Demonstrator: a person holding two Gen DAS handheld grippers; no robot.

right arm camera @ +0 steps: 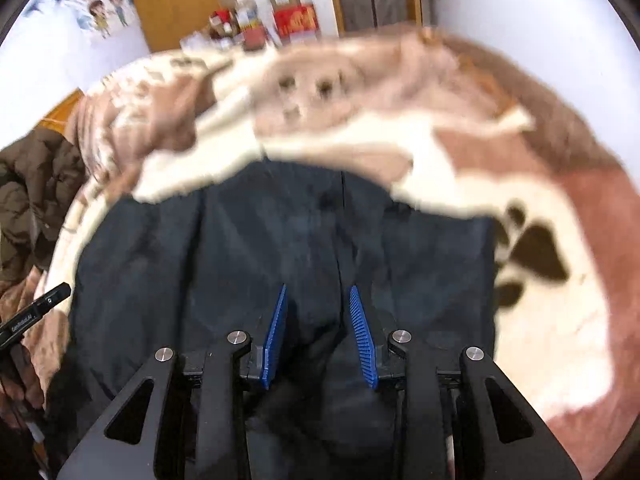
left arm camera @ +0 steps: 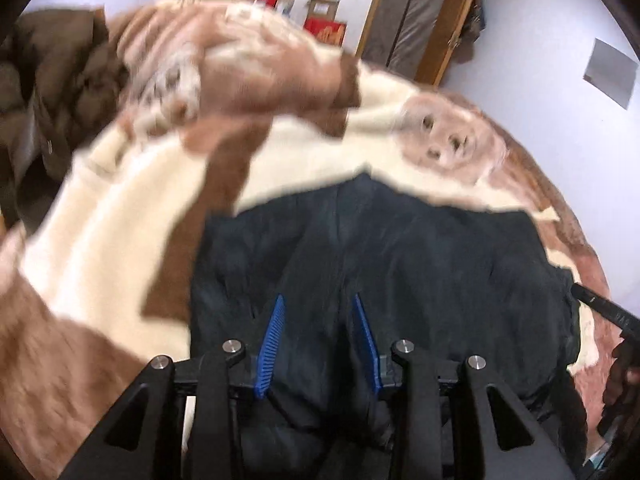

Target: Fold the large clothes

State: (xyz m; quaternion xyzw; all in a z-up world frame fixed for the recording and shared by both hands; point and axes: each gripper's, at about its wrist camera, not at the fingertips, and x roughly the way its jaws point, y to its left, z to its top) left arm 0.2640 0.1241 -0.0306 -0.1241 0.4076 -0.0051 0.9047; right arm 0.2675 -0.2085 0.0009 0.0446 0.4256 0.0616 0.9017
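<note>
A large dark navy garment (left arm camera: 400,256) lies spread on a cream and brown blanket with a dog print (left arm camera: 120,220); it also shows in the right wrist view (right arm camera: 248,240). My left gripper (left arm camera: 319,300) has its blue pads (left arm camera: 274,344) apart with a bunch of the navy cloth between them near the garment's near edge. My right gripper (right arm camera: 318,292) likewise has navy cloth bunched between its blue pads (right arm camera: 364,340). Both jaws stand partly closed on the cloth. The other gripper shows at each view's edge (left arm camera: 600,308) (right arm camera: 36,312).
A brown padded jacket (right arm camera: 28,200) lies heaped at the blanket's left edge, also in the left wrist view (left arm camera: 52,92). Wooden doors (left arm camera: 432,12), red boxes (right arm camera: 296,20) and bottles stand behind the bed against white walls.
</note>
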